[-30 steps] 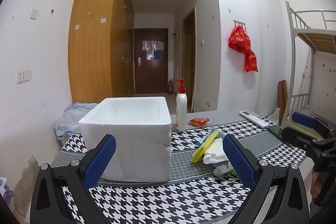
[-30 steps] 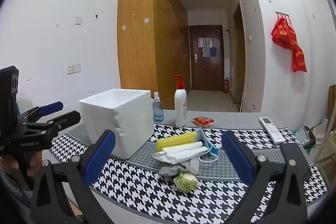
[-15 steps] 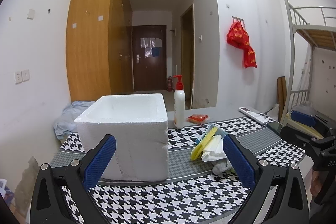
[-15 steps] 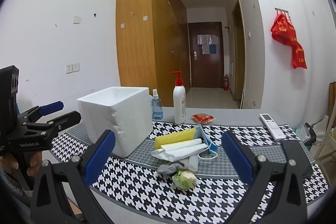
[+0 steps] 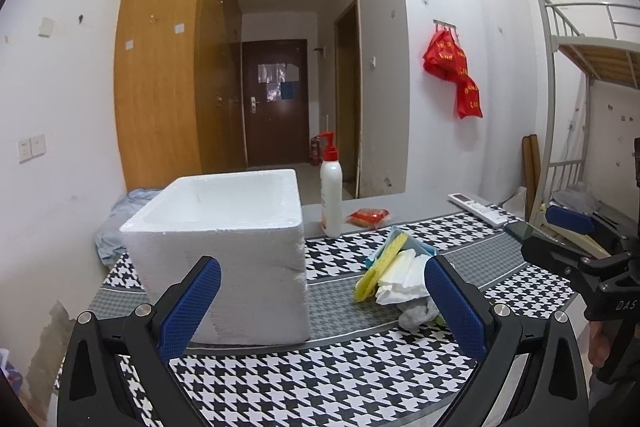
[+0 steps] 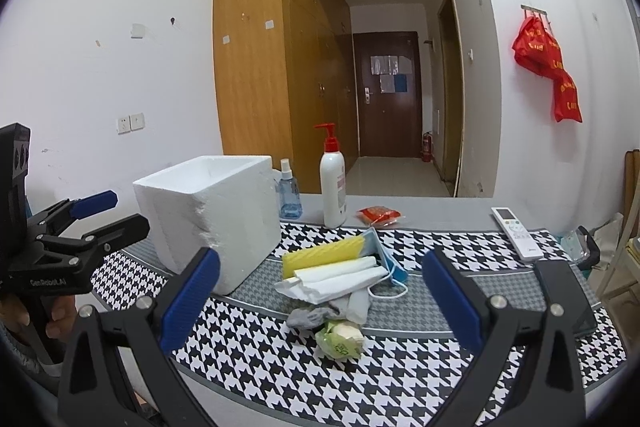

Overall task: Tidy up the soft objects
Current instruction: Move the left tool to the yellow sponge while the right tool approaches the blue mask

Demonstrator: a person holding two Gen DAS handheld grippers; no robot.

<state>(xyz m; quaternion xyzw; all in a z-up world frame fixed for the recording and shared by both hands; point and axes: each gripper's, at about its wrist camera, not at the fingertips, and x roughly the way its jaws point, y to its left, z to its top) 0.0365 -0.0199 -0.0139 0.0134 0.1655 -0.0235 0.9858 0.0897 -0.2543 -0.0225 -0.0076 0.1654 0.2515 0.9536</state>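
left gripper (image 5: pixel 322 301) spread wide, nothing between the blue pads (image 5: pixel 191 303), hovering over the near edge of the table (image 5: pixel 320 379). right gripper (image 6: pixel 320 299) same: wide apart, empty, above the houndstooth cloth (image 6: pixel 260 347). each also seen from the other's camera: left one at 9 o'clock in the right wrist view, held by a hand (image 6: pixel 36 315); right one at 3 o'clock in the left wrist view.

white foam box (image 5: pixel 236 251), top open, upright on the cloth, at 10 o'clock from the pile in the right wrist view, just beside it, not touching.

soft stuff heaped mid-table: yellow sponge (image 6: pixel 322 257) at the back, resting against a blue face mask (image 6: pixel 386 259) at 3 o'clock of it; folded white tissues (image 6: pixel 334 277) in front of the sponge; grey sock (image 6: pixel 310 315) and a green-white wad (image 6: pixel 340 339) at 6 o'clock of the tissues, touching. all outside the box.

behind the pile at 12 o'clock: white pump bottle (image 6: pixel 333 183), red top, upright. small blue spray bottle (image 6: pixel 288 195) at 9 o'clock of it, close to the box's far corner. red packet (image 6: pixel 378 215) at 3 o'clock of the pump bottle. white remote (image 6: pixel 514 231) at 2 o'clock of the pile, well apart. dark phone (image 6: pixel 564 291) at 3 o'clock, near the table's right edge.
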